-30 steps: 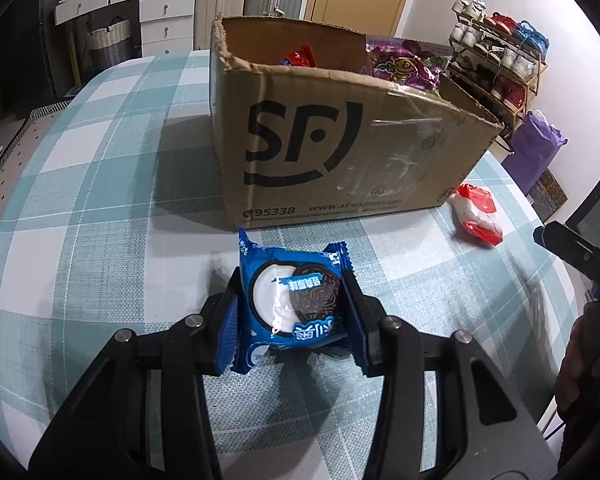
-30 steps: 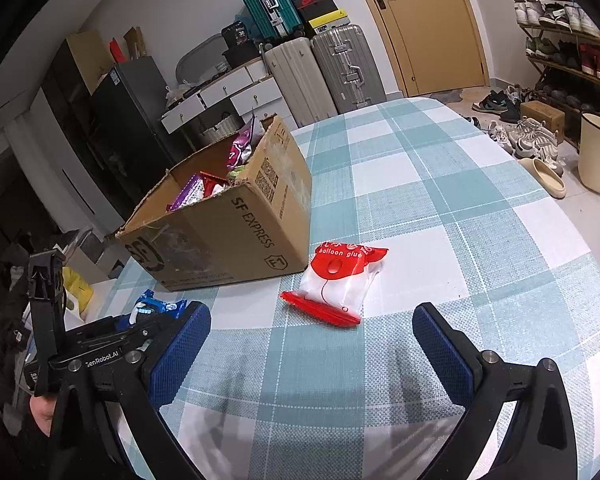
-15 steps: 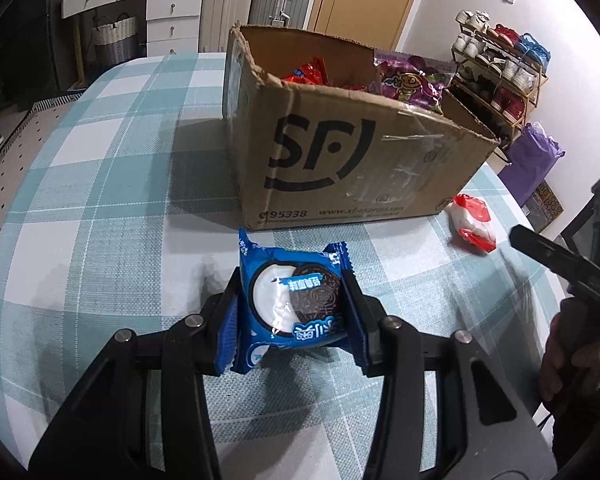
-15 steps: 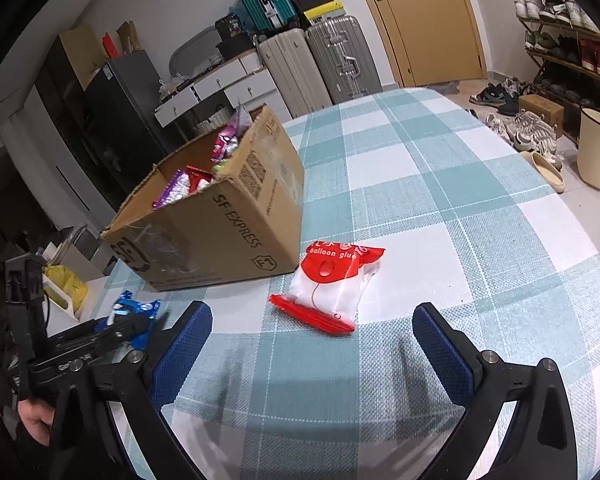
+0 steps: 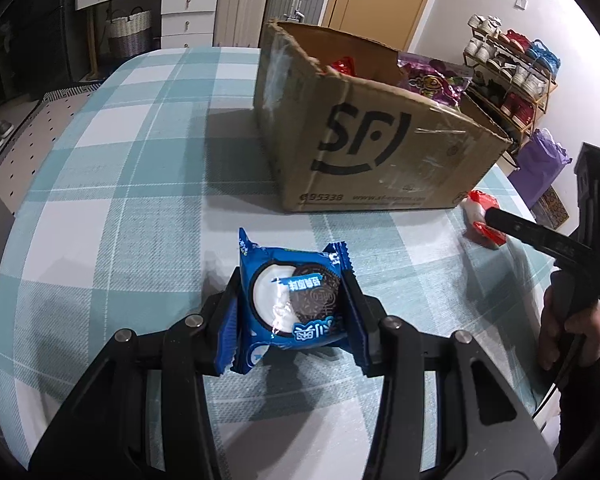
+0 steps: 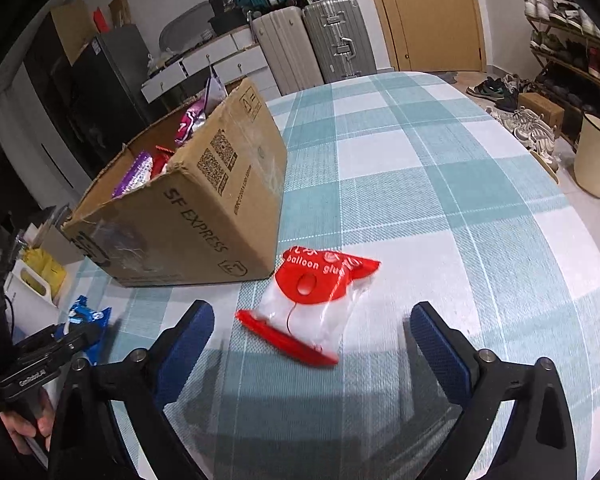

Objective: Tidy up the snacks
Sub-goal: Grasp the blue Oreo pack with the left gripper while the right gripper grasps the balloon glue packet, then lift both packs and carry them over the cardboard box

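- Our left gripper (image 5: 292, 312) has its fingers (image 5: 230, 320) pinching the blue cookie packet (image 5: 292, 300) by its two side edges, above the checked counter (image 5: 120, 220) and short of the box.
- We judge this packet light, with a slick crinkly foil wrap and a brittle biscuit inside. A gentle squeeze on the crimped side margins suits it better than pressure across the round cookie itself, which could crack.
- The cardboard box (image 5: 364, 152) stands ahead of it and slightly to the right, open at the top, with red and purple snack bags (image 5: 432, 80) already inside. It looks like the place where the packet belongs.
- Further right, the red-and-clear bag (image 6: 316, 304) marked "balloon glue" lies flat on the counter just beside the box corner.
- Our right gripper (image 6: 312, 340) hovers near it with fingers (image 6: 188, 340) spread wide, holding nothing.
- That bag looks soft, floppy and slippery; we would take it across the stiffer red header or the red bottom strip, since the clear middle may slide or bunch.
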A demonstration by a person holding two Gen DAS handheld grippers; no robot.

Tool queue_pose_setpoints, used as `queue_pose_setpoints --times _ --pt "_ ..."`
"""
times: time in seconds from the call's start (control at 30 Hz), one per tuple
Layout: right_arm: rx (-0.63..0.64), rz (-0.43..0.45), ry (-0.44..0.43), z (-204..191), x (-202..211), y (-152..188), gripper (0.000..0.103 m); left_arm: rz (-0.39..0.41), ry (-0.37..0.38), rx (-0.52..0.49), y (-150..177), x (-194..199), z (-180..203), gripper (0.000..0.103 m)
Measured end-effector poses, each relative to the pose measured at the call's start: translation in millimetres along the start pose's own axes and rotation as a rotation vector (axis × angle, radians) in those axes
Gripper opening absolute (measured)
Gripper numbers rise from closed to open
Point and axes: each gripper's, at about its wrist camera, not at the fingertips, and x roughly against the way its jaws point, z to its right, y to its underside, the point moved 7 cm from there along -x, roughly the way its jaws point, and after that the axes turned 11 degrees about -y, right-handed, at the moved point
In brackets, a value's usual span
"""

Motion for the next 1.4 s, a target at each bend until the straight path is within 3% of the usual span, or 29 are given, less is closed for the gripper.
queue_pose_setpoints --times 0.27,0.47,0.6,1.2,1.4 --pt "0.066 -0.036 0.070 -7 -19 -8 0.079 0.010 -0.010 0.017 0 8 -9 0.042" --pt "0.103 -0.046 0.138 -8 -25 -10 0.061 0.011 -0.015 0.026 2 11 -14 0.042" --pt "0.093 -0.036 0.109 -7 -24 -11 0.047 0.012 -0.013 0.028 3 13 -14 0.042" --pt "0.049 0.009 0.068 -3 -1 3 0.044 0.035 -0.007 0.020 1 29 -13 0.042" --pt "0.014 0.062 0.014 -6 19 4 0.044 0.049 -0.009 0.019 -3 38 -13 0.042"
